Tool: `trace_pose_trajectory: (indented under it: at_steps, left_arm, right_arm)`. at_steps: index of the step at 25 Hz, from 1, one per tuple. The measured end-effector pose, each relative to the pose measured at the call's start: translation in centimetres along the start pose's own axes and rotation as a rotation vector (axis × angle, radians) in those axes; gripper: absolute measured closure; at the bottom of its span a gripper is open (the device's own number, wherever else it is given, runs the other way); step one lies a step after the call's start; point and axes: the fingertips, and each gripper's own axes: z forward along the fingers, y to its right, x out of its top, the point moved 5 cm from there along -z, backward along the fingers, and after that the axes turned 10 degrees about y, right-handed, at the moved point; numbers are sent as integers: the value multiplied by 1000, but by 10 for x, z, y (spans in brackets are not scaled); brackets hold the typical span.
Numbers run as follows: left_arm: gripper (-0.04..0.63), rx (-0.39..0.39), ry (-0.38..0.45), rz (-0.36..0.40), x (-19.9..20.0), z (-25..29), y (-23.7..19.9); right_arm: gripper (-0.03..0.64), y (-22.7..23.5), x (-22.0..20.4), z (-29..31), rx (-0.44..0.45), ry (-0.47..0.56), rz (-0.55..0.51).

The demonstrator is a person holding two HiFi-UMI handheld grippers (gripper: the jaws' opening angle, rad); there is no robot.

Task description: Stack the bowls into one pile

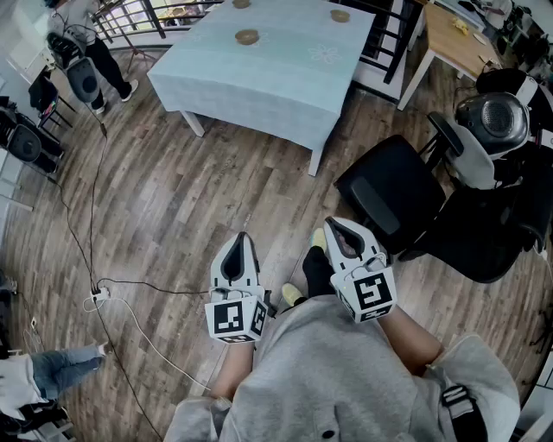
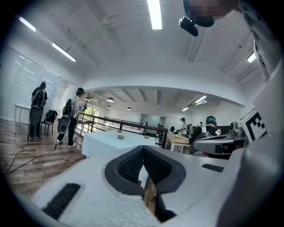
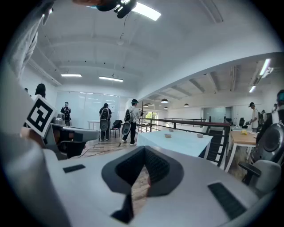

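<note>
Left gripper [image 1: 243, 237] and right gripper [image 1: 333, 224] both have fingers pinched together on nothing; the bowls [image 1: 247, 37] sit apart on the worktop [image 1: 259, 82], well ahead across the floor [image 1: 173, 190]; the nearest lines up with the left gripper.

This is a big open work room, like an office or a lab. It has a wooden floor [image 1: 199, 198], long lights [image 2: 154, 13] on a white ceiling, a wooden desk [image 1: 454, 43] and a black office chair [image 1: 389, 194]. Cables [image 1: 95, 233] run over the floor, and people [image 2: 71, 117] stand about with gear on their backs.
</note>
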Motion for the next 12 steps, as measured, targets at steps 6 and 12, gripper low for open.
trace_pose_trajectory:
  at_steps: [6,12]
  left_arm:
    - [577,0,-24,-13,-2,-5,1]
    - [577,-21,-40,57,5,6,6]
  right_arm:
    - [589,-10,1,1,24,2,24]
    - [589,1,2,-2,-24,26,59]
